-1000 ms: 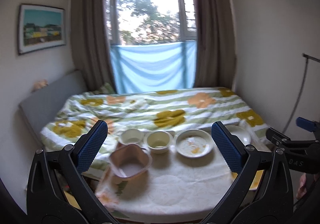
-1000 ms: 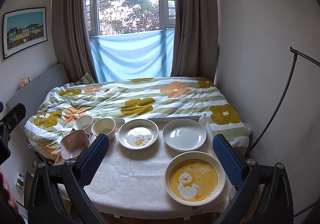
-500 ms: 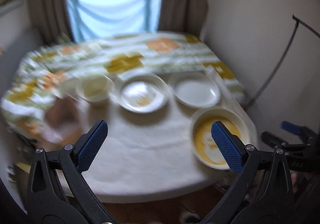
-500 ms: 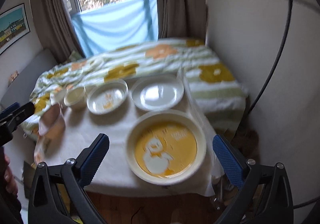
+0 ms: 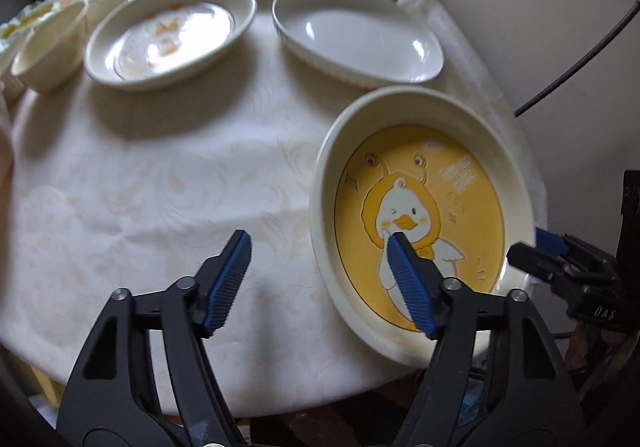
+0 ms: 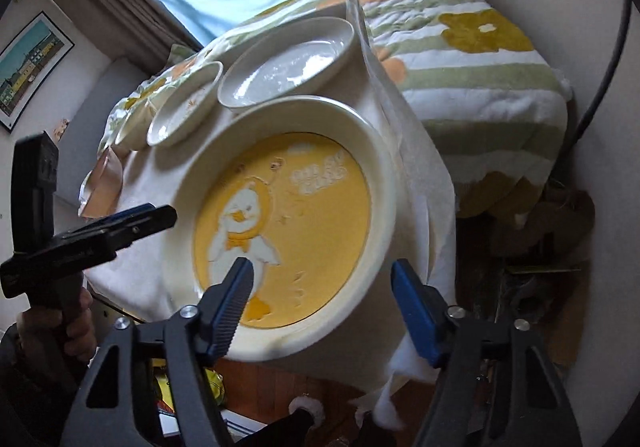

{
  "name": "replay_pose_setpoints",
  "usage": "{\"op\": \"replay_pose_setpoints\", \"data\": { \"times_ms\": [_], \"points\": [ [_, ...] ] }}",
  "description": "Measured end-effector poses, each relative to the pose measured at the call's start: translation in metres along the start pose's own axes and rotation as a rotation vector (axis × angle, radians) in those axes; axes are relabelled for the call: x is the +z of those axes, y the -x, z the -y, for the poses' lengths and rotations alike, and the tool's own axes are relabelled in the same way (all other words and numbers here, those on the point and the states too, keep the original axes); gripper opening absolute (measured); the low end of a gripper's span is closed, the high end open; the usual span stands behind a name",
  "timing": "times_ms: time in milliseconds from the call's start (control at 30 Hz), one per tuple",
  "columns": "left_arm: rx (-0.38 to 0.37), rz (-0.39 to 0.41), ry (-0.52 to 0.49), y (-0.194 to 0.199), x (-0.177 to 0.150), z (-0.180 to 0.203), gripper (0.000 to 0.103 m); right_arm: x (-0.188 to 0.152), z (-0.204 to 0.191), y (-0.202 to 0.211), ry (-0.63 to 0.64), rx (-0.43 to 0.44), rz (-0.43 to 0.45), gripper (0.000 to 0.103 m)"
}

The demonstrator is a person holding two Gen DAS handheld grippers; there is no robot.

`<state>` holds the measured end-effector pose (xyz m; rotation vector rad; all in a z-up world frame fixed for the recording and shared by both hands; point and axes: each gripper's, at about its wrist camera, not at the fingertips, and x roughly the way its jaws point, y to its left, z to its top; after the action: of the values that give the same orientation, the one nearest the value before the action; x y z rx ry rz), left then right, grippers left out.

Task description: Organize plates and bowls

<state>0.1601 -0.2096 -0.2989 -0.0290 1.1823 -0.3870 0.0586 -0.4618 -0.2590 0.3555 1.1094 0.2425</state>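
Grippers [image 5: 318, 241] [image 6: 322, 271] astride duck plate [image 5: 420, 207] rim

Right gripper [image 6: 322, 271] straddles the near rim of the yellow duck plate [image 6: 320, 191]; its jaws have just been closing, one pad over the plate, one outside, not pressing. Left gripper [image 6: 160, 213] reaches the plate's left rim. White plate [image 6: 288, 63] sits beyond.

white letters "das" stand on the black body of the right gripper [image 5: 536, 243]; the duck plate's [image 5: 420, 215] lettering is unreadable.
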Motion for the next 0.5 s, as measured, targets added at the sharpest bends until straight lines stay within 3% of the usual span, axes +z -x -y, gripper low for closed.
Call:
{"op": "replay_pose_setpoints", "data": {
  "times_ms": [167, 300, 367, 500],
  "points": [
    [-0.010, -0.024, 0.008, -0.010, -0.002, 0.004, 0.036, 0.009, 0.012, -0.007, 0.021, 0.016, 0.002, 0.043],
    [-0.036, -0.028, 0.023, -0.015, 0.000, 0.004, 0.019, 0.018, 0.022, -0.011, 0.029, -0.002, 0.003, 0.020],
    [-0.045, -0.031, 0.033, -0.016, 0.002, 0.003, 0.018, 0.021, 0.029, -0.013, 0.017, 0.005, -0.004, 0.014],
    [-0.043, -0.028, 0.025, -0.018, 0.005, 0.004, 0.018, 0.024, 0.032, -0.015, 0.019, 0.017, -0.016, 0.013]
  ]
}}
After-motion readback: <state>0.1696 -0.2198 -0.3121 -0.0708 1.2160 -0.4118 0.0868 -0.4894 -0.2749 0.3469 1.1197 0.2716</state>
